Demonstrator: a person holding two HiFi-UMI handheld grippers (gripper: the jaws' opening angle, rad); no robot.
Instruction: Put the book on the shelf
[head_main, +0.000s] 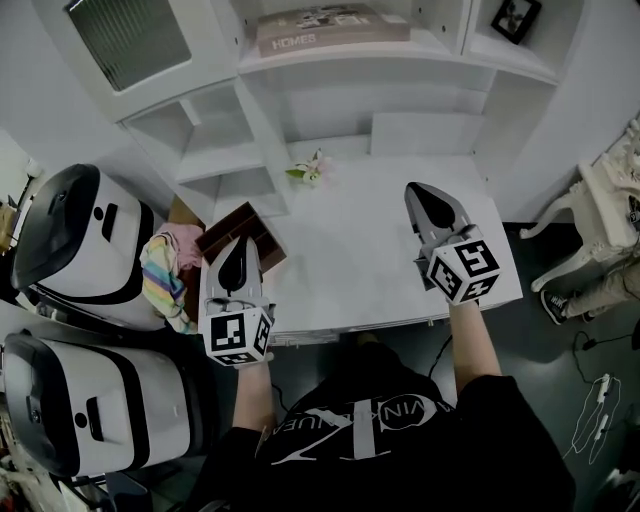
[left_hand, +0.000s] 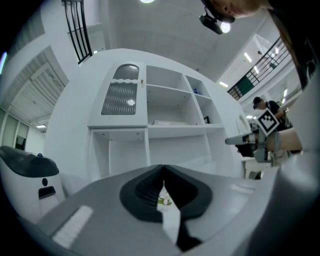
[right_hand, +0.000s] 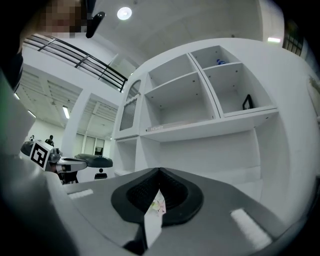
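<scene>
The book (head_main: 330, 30) lay flat on the upper shelf (head_main: 440, 52) of the white unit at the far side, its spine facing the person. A small black picture frame (head_main: 516, 17) stood in the compartment to its right. Both tongs hung low over the near part of the white surface (head_main: 380, 255), well apart from the book. The left tongs (head_main: 237, 246) were closed on nothing, and so were the right tongs (head_main: 424, 194) (each pair's pads met at the tip). Between them and the shelf the surface held only a small flower sprig (head_main: 310, 170) at its far edge. A dark brown tray (head_main: 250, 225) sat at the near left corner, partly hidden by the left tongs. Left of the surface a striped cloth (head_main: 165, 282) lay beside two white-and-black machines (head_main: 80, 235).
</scene>
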